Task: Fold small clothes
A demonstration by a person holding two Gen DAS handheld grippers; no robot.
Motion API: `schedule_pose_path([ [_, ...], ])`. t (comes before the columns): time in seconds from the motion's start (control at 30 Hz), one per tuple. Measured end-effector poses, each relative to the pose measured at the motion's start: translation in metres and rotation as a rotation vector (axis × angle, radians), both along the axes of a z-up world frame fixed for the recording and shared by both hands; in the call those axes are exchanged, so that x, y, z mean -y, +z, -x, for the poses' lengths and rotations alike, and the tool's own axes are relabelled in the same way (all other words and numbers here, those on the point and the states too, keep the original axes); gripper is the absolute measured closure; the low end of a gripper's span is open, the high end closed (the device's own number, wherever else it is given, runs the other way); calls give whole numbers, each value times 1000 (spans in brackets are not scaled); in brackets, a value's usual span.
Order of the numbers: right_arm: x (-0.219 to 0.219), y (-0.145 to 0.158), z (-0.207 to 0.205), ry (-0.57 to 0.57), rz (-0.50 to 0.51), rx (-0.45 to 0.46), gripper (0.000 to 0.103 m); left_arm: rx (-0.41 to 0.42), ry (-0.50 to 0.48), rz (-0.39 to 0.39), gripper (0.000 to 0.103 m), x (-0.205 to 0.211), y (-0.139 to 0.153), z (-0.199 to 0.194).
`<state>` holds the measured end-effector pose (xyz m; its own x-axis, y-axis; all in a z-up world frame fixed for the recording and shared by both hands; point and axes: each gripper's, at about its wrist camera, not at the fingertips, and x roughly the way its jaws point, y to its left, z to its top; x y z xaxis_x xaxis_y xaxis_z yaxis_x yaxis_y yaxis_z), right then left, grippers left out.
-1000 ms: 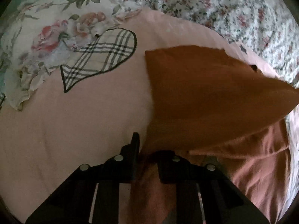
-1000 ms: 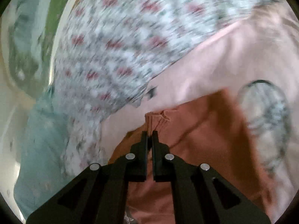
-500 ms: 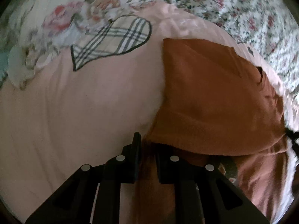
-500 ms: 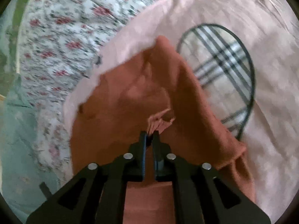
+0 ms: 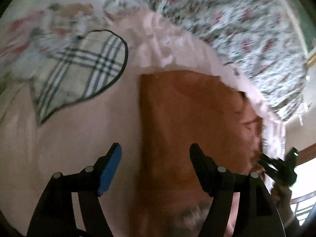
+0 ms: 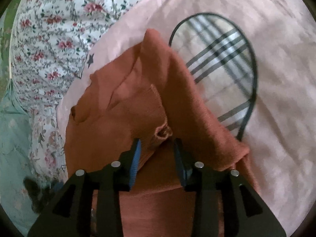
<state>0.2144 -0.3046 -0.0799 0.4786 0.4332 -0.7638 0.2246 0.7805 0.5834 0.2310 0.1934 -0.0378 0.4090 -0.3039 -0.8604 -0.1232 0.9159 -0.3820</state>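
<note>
both claws have just opened; left claw [image 5: 155, 154] and right claw [image 6: 157, 144] released over the rust garment [image 6: 118, 106]

Setting: a home bedroom. Work surface is a bed, laid with a pink sheet [image 6: 256, 9] bearing a plaid heart patch [image 5: 83, 75]; a floral quilt [image 6: 49, 29] (small red roses) runs along its far edge. Soft daylight, no lab fixtures.

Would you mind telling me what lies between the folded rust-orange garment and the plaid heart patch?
Only bare pink blanket separates the rust-orange garment from the plaid heart patch in the left wrist view; in the right wrist view the garment's raised fold overlaps the patch.
</note>
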Motion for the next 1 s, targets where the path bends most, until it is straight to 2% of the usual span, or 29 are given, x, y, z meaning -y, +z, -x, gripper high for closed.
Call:
schedule_pose_path([
  [0.07, -5, -1, -1, 11, 3, 0, 67, -55, -17, 3, 30, 0, -18, -28],
  [0.1, -7, -1, -1, 16, 5, 4, 67, -83, -25, 26, 33, 0, -27, -40],
  [0.13, -8, -1, -2, 23, 7, 10, 67, -91, -30, 32, 48, 1, -32, -48],
  [0.17, -9, -2, -2, 31, 9, 15, 67, -63, -46, 8, 65, 6, -31, -52],
  [0.2, -11, -2, -2, 44, 10, 21, 69, -45, -68, 4, 92, 11, -29, -54],
  [0.23, -14, -1, -3, 61, 11, 31, 76, -10, -79, -36, 94, 17, -21, -55],
  [0.27, -16, 1, -3, 80, 3, 49, 99, 44, -87, -89, 94, 23, -10, -54],
  [0.3, -17, 6, -2, 87, -8, 85, 99, 98, -86, -130, 101, 27, 1, -52],
  [0.33, -19, 12, 0, 92, -8, 121, 99, 165, -69, -153, 101, 27, 16, -50],
  [0.4, -24, 24, 1, 117, 28, 186, 99, 209, -34, -144, 101, 21, 23, -52],
  [0.53, -35, 14, -7, 148, 117, 140, 99, 109, -41, -260, 101, 22, -12, -66],
  [0.63, -36, 6, -7, 142, 167, 100, 99, 99, -56, -308, 101, 26, -21, -64],
  [0.73, -38, 1, -4, 161, 213, 69, 99, 90, -51, -297, 99, 24, -16, -62],
  [0.87, -26, 3, 1, 115, 210, 29, 99, 79, -41, -296, 97, 16, -2, -39],
  [0.93, -21, 9, 5, 105, 199, 31, 98, 75, -26, -255, 91, 14, 8, -15],
  [1.0, -16, 17, 10, 111, 162, 42, 98, 76, -21, -221, 90, 12, 14, 14],
])
